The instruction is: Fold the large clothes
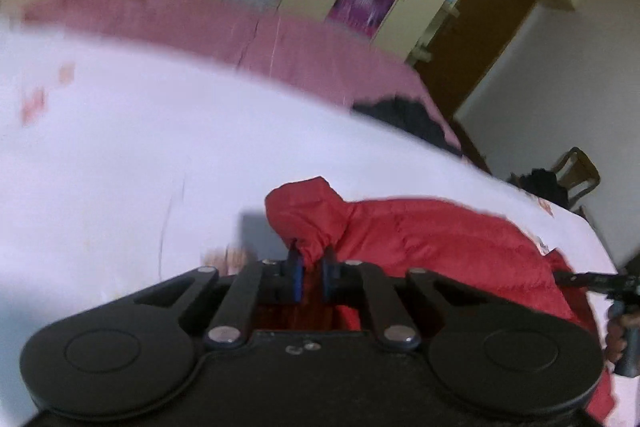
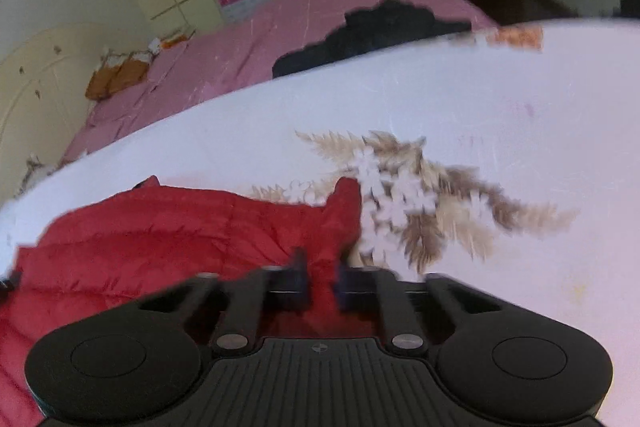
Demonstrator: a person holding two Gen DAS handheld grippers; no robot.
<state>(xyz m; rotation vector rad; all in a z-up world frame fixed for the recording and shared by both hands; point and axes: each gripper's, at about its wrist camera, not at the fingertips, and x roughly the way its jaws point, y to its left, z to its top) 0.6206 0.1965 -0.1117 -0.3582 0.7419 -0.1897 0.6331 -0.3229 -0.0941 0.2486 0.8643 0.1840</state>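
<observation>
The left hand-held gripper (image 1: 311,269) pointed downward, its blue-padded fingers (image 1: 297,273) drawn close together and pinching a bunched fold of red jacket (image 1: 420,239). The right hand-held gripper (image 2: 322,281) tilted down likewise, jaws nearly closed on red fabric at the jacket's other end. A person's hand (image 1: 618,341) gripped the right tool's handle at the edge of the left view.

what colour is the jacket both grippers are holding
Red, a puffy quilted jacket lying on the white sheet; clearest in the right wrist view.
</observation>
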